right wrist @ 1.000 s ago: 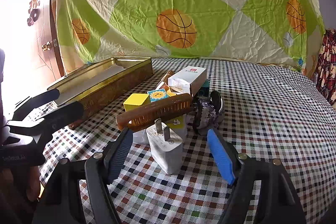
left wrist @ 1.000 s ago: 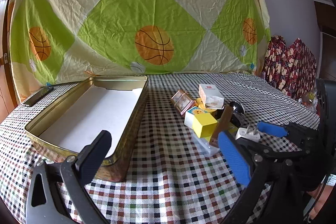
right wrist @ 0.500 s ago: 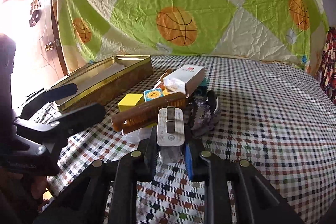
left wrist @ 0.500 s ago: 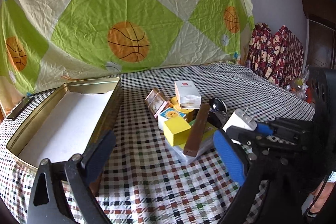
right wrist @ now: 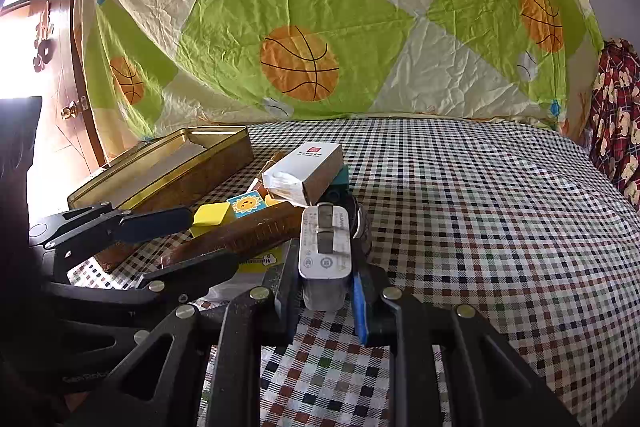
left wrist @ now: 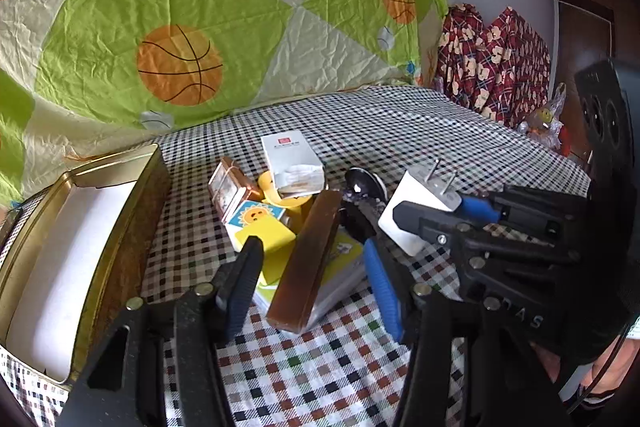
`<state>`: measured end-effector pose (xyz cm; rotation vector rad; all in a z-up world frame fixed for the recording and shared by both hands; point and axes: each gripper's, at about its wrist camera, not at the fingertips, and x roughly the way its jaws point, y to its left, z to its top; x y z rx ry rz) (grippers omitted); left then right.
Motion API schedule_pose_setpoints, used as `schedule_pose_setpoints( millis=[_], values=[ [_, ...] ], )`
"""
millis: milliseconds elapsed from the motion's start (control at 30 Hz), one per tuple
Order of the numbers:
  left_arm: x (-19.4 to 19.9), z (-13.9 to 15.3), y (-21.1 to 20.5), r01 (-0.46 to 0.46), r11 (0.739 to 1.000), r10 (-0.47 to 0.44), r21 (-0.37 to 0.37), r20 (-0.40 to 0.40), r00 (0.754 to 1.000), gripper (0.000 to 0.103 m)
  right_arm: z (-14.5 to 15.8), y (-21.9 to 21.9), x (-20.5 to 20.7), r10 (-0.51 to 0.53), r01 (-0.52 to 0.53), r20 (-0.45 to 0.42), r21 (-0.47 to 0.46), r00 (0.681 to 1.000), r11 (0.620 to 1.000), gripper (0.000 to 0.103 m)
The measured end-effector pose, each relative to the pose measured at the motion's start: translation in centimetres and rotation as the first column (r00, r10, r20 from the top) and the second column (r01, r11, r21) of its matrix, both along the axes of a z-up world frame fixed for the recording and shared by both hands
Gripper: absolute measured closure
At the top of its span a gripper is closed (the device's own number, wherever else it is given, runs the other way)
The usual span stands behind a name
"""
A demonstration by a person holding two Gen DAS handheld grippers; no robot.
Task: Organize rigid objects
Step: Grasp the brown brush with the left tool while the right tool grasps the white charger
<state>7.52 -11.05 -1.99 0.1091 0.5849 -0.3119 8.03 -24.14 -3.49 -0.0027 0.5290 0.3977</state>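
My right gripper [right wrist: 325,279] is shut on a white plug charger [right wrist: 326,247] and holds it above the cloth; it also shows in the left wrist view [left wrist: 416,207]. My left gripper [left wrist: 316,283] is open around the end of a brown comb [left wrist: 308,259] that lies across a yellow cube [left wrist: 268,239] and a clear case. A white carton [left wrist: 292,163], a sun-print block [left wrist: 256,217] and a copper box [left wrist: 228,189] sit in the pile. A gold tin [left wrist: 80,251] with a white lining stands at the left.
The table wears a checked cloth [right wrist: 480,207]. A basketball-print sheet [right wrist: 320,27] hangs behind it. A dark shiny spoon-like object [left wrist: 364,183] lies behind the comb. Red patterned fabric [left wrist: 496,63] is at the far right.
My right gripper closed on the white charger and lifted it off the cloth. My left gripper moved right and forward from the tin, and its fingers now flank the brown comb.
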Motion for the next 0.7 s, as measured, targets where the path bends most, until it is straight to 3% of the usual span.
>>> schedule_pose_setpoints(
  millis=[200,333,400,433,533,700],
  values=[
    [-0.2,-0.4,-0.2,-0.023,1.000,0.023,0.019,0.008,1.000,0.053,0.0,-0.3,-0.1,-0.003,0.003,0.003,0.019,1.000,1.000,0.080],
    [0.0,-0.6,0.8,-0.040,0.999,0.040,-0.013,-0.027,0.999,0.054,-0.1,-0.4,-0.2,-0.008,0.008,0.003,0.021,1.000,1.000,0.080],
    [0.1,-0.9,0.7,-0.035,0.999,0.035,-0.007,-0.045,0.998,0.076,-0.1,-0.3,-0.2,-0.013,0.013,0.005,0.017,1.000,1.000,0.080],
    [0.2,-1.1,0.4,-0.025,1.000,0.025,0.005,-0.052,0.998,0.079,-0.1,-0.2,-0.2,-0.016,0.016,0.001,0.013,1.000,1.000,0.080],
    [0.5,-1.4,-0.5,0.015,1.000,-0.012,0.028,-0.079,0.997,0.079,-0.3,0.0,0.4,-0.010,0.010,-0.033,-0.002,0.999,1.000,0.080],
    [1.3,-1.5,-0.2,0.018,1.000,-0.021,-0.025,-0.112,0.994,0.084,-0.7,0.3,1.2,0.026,-0.027,-0.095,-0.013,0.995,1.000,0.080]
  ],
)
